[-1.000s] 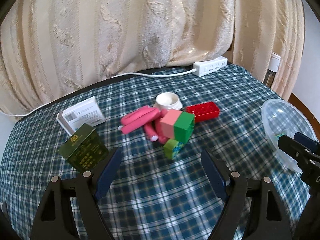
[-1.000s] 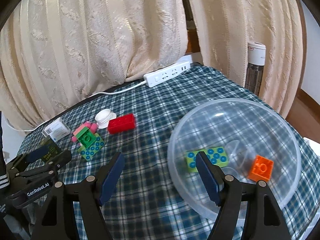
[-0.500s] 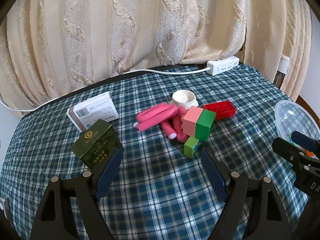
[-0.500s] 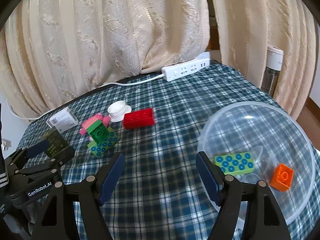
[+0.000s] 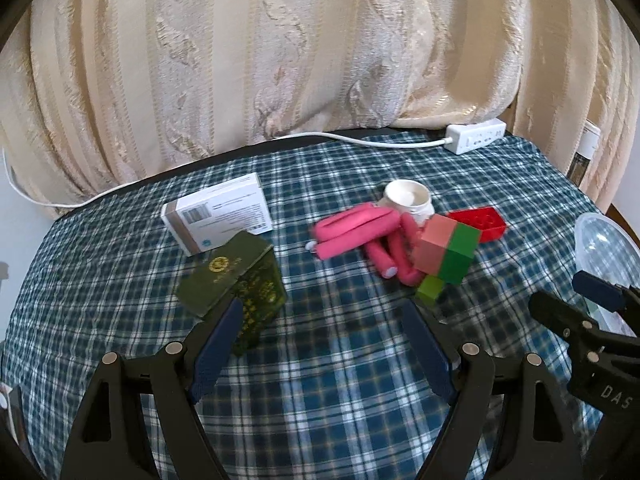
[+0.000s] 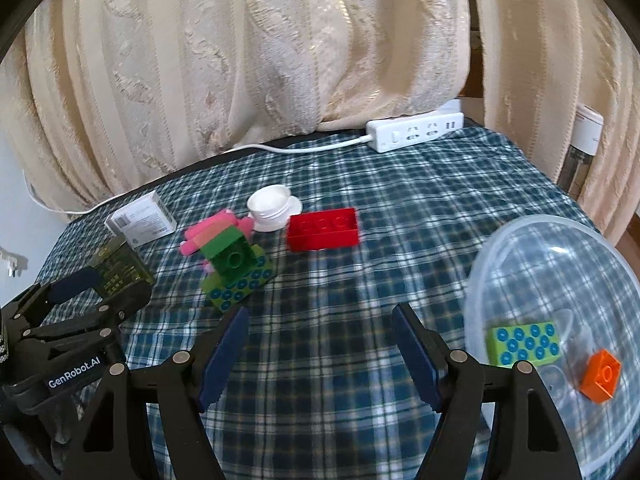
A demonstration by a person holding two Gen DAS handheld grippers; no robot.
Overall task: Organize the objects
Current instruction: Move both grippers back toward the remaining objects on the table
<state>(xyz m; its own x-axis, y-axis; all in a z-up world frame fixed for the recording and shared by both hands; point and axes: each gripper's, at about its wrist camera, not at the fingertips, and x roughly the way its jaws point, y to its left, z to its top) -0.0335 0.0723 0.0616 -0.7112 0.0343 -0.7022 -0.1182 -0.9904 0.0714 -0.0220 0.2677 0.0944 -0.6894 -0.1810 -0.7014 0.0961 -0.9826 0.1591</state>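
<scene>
Clear plastic bowl (image 6: pixel 560 240), right of the right gripper (image 6: pixel 320 344) fingers: holds lime block (image 6: pixel 524 344), orange block (image 6: pixel 600 376). Red block (image 6: pixel 323 229) ahead; stacked blocks (image 6: pixel 236 272) ahead-left. Both right and left gripper (image 5: pixel 322 346) spread wide, empty. Green box (image 5: pixel 236 280) at left fingertip.

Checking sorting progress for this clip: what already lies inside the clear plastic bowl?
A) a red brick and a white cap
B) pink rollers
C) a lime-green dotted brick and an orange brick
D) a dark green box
C: the right wrist view shows the lime-green dotted brick and orange brick inside the clear bowl.
</scene>
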